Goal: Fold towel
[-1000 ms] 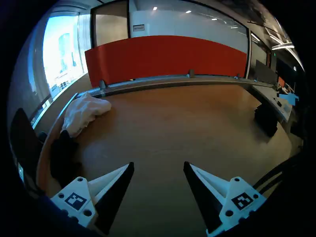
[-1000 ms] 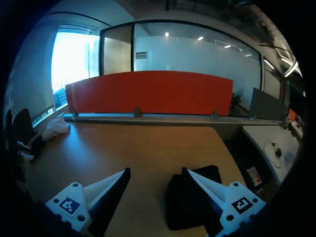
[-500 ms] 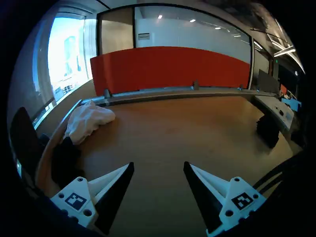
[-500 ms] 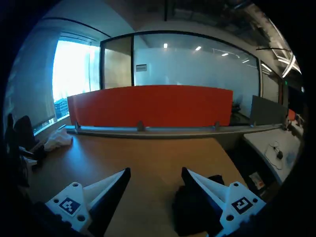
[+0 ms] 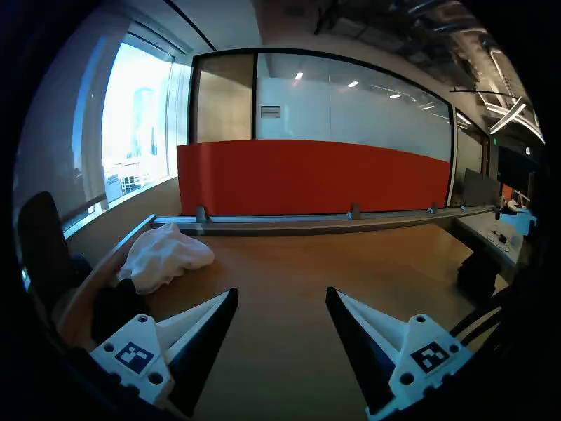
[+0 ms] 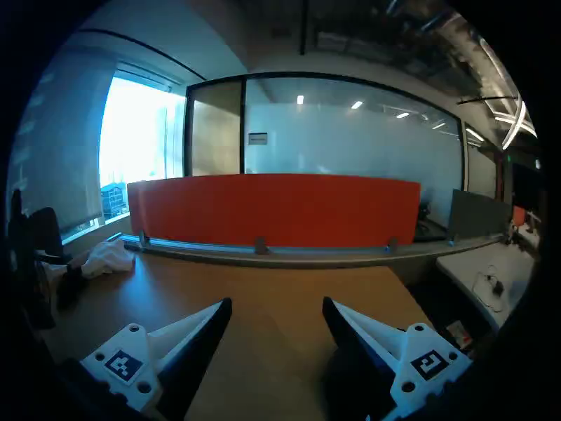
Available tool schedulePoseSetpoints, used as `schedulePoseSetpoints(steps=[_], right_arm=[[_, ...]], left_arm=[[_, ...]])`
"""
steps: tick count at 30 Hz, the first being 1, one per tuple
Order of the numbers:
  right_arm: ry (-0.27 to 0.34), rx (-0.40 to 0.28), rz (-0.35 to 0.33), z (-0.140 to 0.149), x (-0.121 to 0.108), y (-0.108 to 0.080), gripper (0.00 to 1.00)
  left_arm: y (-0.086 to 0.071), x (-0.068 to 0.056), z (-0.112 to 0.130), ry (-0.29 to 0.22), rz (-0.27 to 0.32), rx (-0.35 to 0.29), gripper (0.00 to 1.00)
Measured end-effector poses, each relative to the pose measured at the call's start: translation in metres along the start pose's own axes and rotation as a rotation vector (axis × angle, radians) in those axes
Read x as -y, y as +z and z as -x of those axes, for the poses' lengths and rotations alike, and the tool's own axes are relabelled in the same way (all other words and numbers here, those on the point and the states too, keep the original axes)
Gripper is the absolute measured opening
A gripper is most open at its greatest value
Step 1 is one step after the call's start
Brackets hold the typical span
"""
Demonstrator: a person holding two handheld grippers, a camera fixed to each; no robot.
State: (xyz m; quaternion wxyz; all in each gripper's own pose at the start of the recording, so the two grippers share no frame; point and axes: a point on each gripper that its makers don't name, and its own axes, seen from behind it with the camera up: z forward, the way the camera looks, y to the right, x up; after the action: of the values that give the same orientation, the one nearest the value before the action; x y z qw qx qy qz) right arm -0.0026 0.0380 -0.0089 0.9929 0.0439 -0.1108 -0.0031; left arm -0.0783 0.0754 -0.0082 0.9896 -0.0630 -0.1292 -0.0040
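Note:
A crumpled white towel lies at the far left of the wooden table, close to its left edge. In the right gripper view the same white towel is small and far off to the left. My left gripper hangs open above the table with nothing between its fingers, well to the right of the towel. My right gripper is open too and holds nothing. A dark folded cloth lies on the table below its right finger, mostly hidden.
A red divider panel on a metal rail closes the table's far side. A dark object sits near the table's left edge, and a black chair stands beyond it. Another dark bundle rests at the table's right end.
Both grippers have tilted upward, so the table sinks lower in each view and more ceiling shows. The dark cloth has slid almost out of the right gripper view. Both stay open.

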Motion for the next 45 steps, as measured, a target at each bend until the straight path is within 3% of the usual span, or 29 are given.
schedulePoseSetpoints(steps=[9,21,33,45], right_arm=[[-0.042,-0.05,0.021,-0.017,0.022,0.006,1.0],[-0.044,-0.09,0.036,-0.035,0.059,0.014,1.0],[-0.091,-0.058,0.06,-0.028,0.071,0.024,1.0],[0.001,-0.061,0.032,-0.035,0.084,0.027,1.0]], left_arm=[[0.002,0.002,-0.015,-0.015,-0.006,-0.052,0.93],[0.003,0.008,-0.028,-0.042,-0.013,-0.099,0.93],[0.009,0.01,-0.038,-0.044,0.002,-0.146,0.93],[0.01,0.014,-0.032,0.003,-0.015,-0.21,0.93]])
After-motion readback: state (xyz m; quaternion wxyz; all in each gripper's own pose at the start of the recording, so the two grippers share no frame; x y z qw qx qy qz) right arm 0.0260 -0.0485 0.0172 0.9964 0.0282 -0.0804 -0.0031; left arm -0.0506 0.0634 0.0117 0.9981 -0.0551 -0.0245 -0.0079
